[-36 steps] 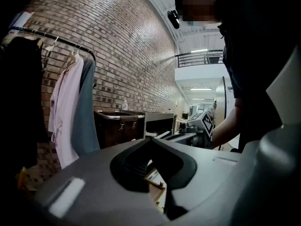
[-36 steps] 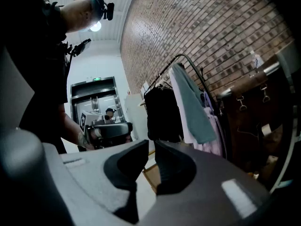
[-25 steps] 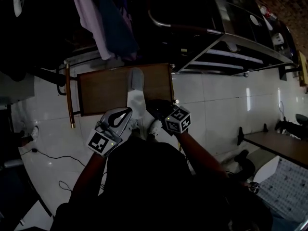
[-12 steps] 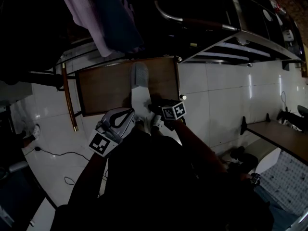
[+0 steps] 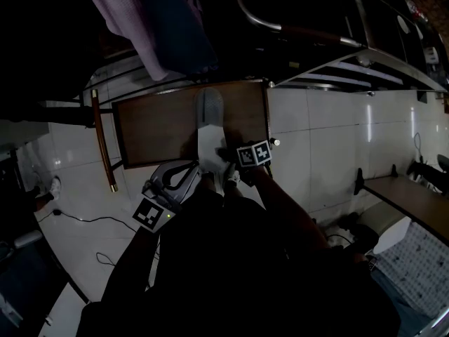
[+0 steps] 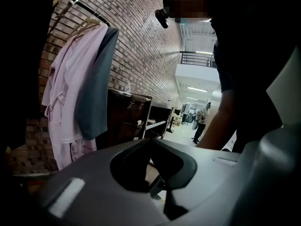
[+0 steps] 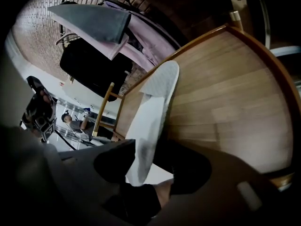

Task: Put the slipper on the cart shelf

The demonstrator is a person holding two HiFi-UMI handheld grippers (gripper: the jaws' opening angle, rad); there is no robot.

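Spreading under everything, a white tiled floor (image 5: pixel 330 139) carries the cart, whose wooden shelf (image 5: pixel 154 128) has a brass-coloured rail (image 5: pixel 100 142) down its left edge. Over the far edge hang a pink robe (image 6: pixel 70 102) and a grey garment (image 6: pixel 96 88). The white slipper (image 5: pixel 209 128) lies flat on the shelf, a little right of the middle, with its toe toward the far edge and its heel at the near edge. The right gripper (image 7: pixel 143 173) sits at that near edge with the heel between its jaws. The jaws have just been opening and stand wide, their pads off the slipper. The left gripper (image 6: pixel 155 180) hangs just off the near edge, left of the heel. Its jaws are drawn close together with nothing between them.
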